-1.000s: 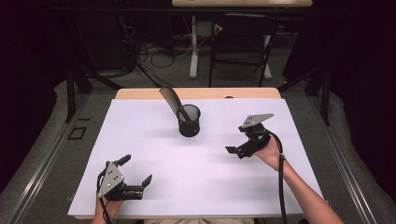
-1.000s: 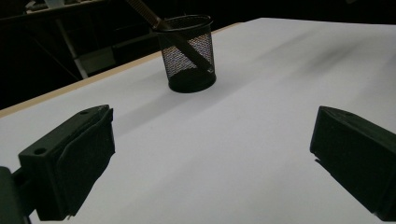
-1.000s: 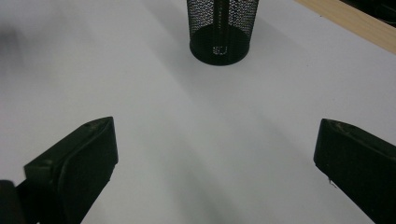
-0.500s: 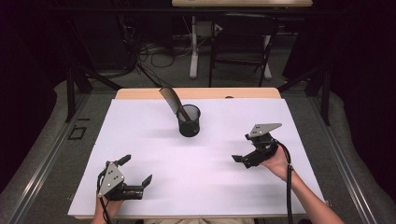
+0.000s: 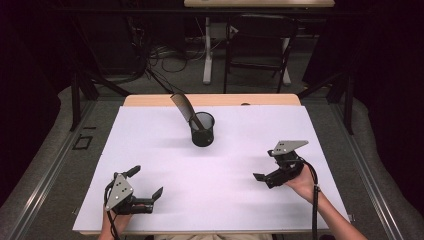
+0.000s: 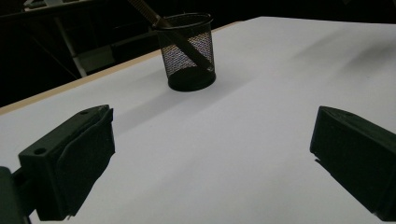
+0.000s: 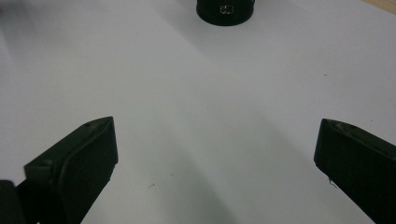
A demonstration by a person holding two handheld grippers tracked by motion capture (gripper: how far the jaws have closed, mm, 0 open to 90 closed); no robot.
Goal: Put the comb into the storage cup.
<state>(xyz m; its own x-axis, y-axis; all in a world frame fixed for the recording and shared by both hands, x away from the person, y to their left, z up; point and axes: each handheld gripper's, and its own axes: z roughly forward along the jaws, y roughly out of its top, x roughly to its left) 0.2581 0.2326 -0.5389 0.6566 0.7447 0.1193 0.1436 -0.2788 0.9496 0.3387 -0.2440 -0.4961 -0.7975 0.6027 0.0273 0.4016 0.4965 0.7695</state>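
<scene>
Since the earlier frames, the right claw (image 5: 264, 172) has been drawing back from the mesh pen cup (image 5: 202, 129) toward the near right part of the counter (image 5: 240, 210), and it is now hovering there with its jaws spread wide and gripping nothing. Meanwhile the left claw (image 5: 148, 183) is staying put near the front left corner, also released and empty, close to the counter's near edge.

Between both claws and the cup, a broad stretch of bare white surface is lying open, with free room on every side of the cup. It is standing upright in the far middle of the counter, just short of the wooden back edge, well apart from both claws. A long dark flat tool (image 5: 184, 106) is leaning out of it toward the far left; what kind of tool it is cannot be told.

No writing or brand is showing anywhere. In the right claw's own view the cup (image 7: 225, 11) is being cut off by the top edge.
</scene>
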